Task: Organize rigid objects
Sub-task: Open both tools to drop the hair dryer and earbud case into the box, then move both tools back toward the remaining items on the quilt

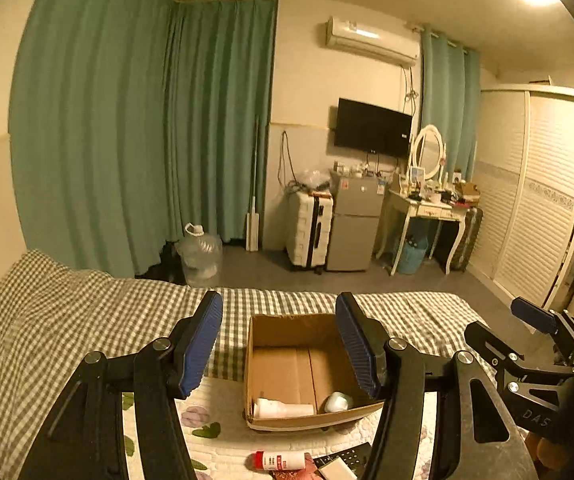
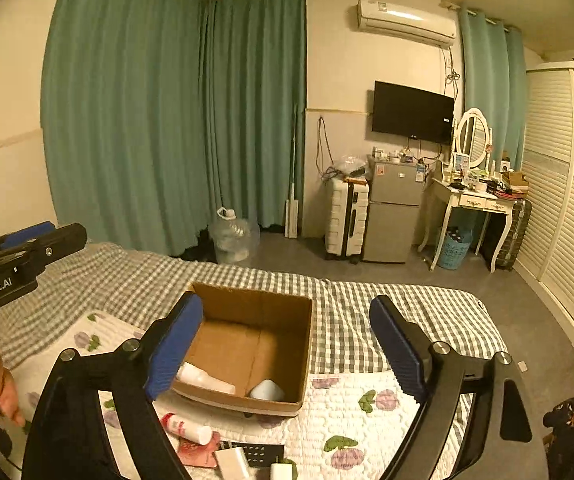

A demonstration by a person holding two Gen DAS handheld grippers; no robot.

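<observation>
Both pairs of blue fingers stand wide apart and hold nothing: my left gripper (image 1: 281,344) and my right gripper (image 2: 287,346) hang above the near edge of the bed (image 2: 367,312), pointing across the cardboard box (image 2: 283,308) toward the far wall. The box already holds a white bottle (image 2: 205,378) on its left and a pale cap-like piece (image 2: 267,390) on its right. The loose things lie nearer me on the quilt (image 2: 367,420): a red-and-white tube (image 2: 187,428), a black remote (image 2: 261,454) and a small white block (image 2: 233,464). I judge the next pick is the tube, so I would tip one gripper down toward me, straddle the tube across its width and close on its middle so it cannot roll.
</observation>
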